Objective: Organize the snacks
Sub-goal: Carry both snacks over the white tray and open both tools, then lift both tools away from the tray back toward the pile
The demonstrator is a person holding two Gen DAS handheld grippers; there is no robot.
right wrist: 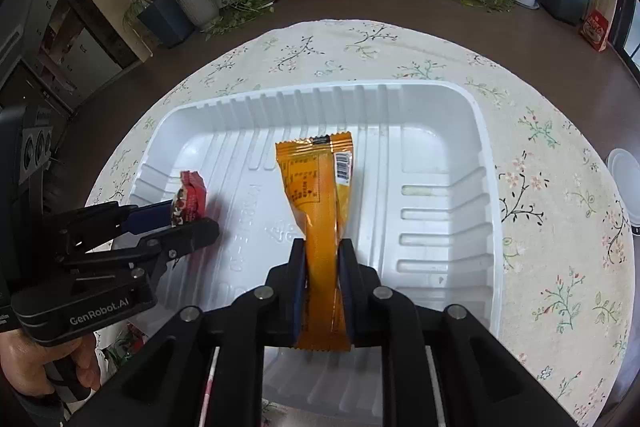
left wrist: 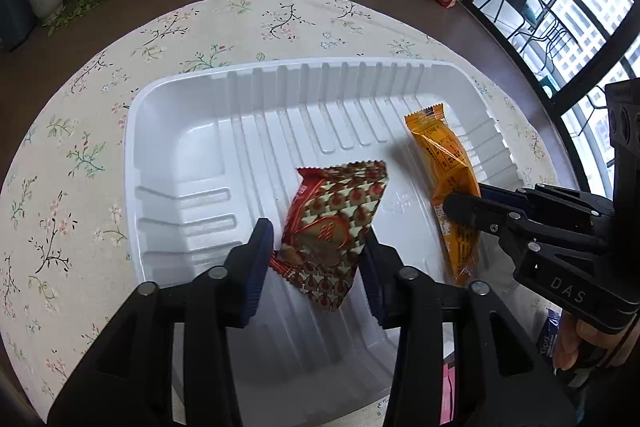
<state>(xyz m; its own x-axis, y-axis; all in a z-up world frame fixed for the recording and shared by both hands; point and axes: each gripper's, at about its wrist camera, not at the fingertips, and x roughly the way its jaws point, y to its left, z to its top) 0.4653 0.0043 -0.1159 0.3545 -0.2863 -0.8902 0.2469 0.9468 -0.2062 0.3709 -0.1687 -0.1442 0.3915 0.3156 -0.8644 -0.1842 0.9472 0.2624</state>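
Observation:
A white ribbed plastic tray (left wrist: 132,131) (right wrist: 488,155) sits on the floral tablecloth. Inside it, a red patterned snack packet (left wrist: 336,223) (right wrist: 192,191) stands tilted between the blue pads of my left gripper (left wrist: 316,233) (right wrist: 194,217). The pads flank its edges loosely and the wrapper looks flat, not squeezed. To its right, my right gripper (right wrist: 322,247) (left wrist: 464,197) pinches a long orange snack packet (right wrist: 312,183) (left wrist: 444,151) at its narrowed waist. That packet's far end rests on the tray floor.
The round table (left wrist: 80,147) ends close behind the tray, with floor and potted plants beyond. A white round object (right wrist: 624,179) lies at the table's right edge. Blue (left wrist: 550,335) and pink (left wrist: 448,387) packets lie near the tray's front corner.

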